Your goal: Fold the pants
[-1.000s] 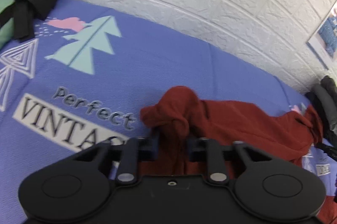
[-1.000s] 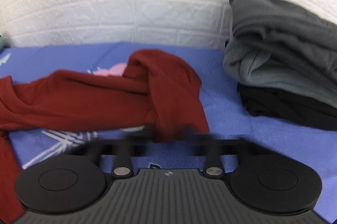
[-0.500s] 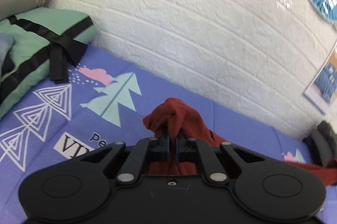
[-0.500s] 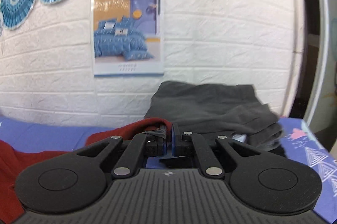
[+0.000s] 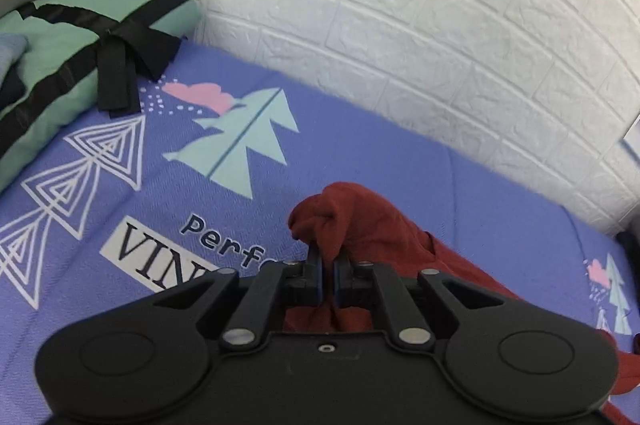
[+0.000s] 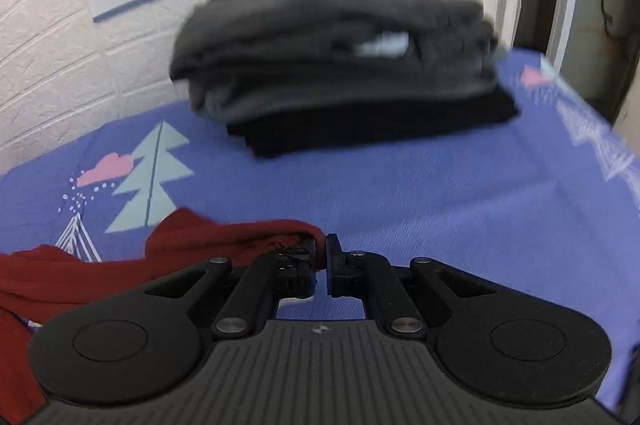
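the red pants (image 5: 372, 225) are clamped at each end by the left gripper (image 5: 328, 257) and right gripper (image 6: 322, 253), over open blue bedsheet (image 6: 400, 185). a folded dark stack (image 6: 340, 57) lies beyond. the wall is seen less than half a second ago.

My left wrist view sits low behind the left claw (image 5: 327, 265), facing the brick wall (image 5: 400, 5). My right wrist view sits behind the right claw (image 6: 322, 257), close over the bed (image 6: 400, 193). Both share the red pants (image 5: 360, 221).
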### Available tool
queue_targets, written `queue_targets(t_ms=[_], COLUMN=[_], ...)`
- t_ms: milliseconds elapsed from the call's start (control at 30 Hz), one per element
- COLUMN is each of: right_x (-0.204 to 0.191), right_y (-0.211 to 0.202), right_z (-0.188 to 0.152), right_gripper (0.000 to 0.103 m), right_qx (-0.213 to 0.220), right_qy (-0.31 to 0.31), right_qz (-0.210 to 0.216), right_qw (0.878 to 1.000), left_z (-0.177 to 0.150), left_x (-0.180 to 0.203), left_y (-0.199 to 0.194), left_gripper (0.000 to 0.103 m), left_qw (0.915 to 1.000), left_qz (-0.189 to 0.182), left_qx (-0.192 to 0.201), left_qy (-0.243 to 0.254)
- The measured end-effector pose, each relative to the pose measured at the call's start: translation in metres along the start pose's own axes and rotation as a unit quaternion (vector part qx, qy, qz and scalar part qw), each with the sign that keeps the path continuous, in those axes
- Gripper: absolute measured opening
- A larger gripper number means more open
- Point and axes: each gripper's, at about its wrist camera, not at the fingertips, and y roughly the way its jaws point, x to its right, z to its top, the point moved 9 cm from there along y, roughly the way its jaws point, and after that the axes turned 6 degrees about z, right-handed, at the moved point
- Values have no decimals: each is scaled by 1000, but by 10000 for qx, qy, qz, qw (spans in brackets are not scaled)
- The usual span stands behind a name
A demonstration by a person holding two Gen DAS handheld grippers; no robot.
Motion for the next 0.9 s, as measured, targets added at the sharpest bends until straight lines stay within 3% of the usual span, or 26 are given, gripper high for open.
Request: queue_targets(t_ms=[200,233,300,367,433,500,667,700,733,767,800,833,900], right_x=[-4,-5,-8,-20,-37,-60,-92,-94,-94,-93,-90,-82,-63], right_y=[-13,-15,-22,-32,-38,-38,-4,5,14,22,26,26,21], right_z=[3,4,7,10,10,7,2,3,3,5,11,20,40], right_gripper=[10,22,36,43,68,82,89,89,76,44,5,0,0], right_qx=[144,104,144,385,504,508,279,195,60,-58,-20,181,673], right_qy=[-325,-365,-393,-553,-922,-1432,-1981,-1986,-1970,-1886,-1697,-1452,-893], right_qz=[62,61,117,327,473,719,886,898,948,1021,1017,909,539], right_qw=[9993,9993,9991,9972,9933,9858,9758,9758,9758,9767,9802,9851,9923], left_z=[5,5,4,2,0,-1,-1,0,0,0,1,2,4], left_x=[0,0,1,3,4,5,7,6,5,4,2,1,-1], left_y=[-8,-8,-9,-9,-8,-7,-10,-11,-12,-13,-14,-15,-16], left_gripper=[2,2,3,3,3,3,3,3,3,3,3,3,4], left_qw=[9999,9999,10000,10000,9999,9999,9999,9999,9999,9999,9999,9999,9999], left_qz=[-51,-57,-41,-20,-6,-16,-12,2,14,25,37,53,64], left_qx=[105,101,90,78,57,38,34,30,31,33,41,52,76], left_qy=[7,-17,-13,50,94,97,144,152,151,148,142,128,72])
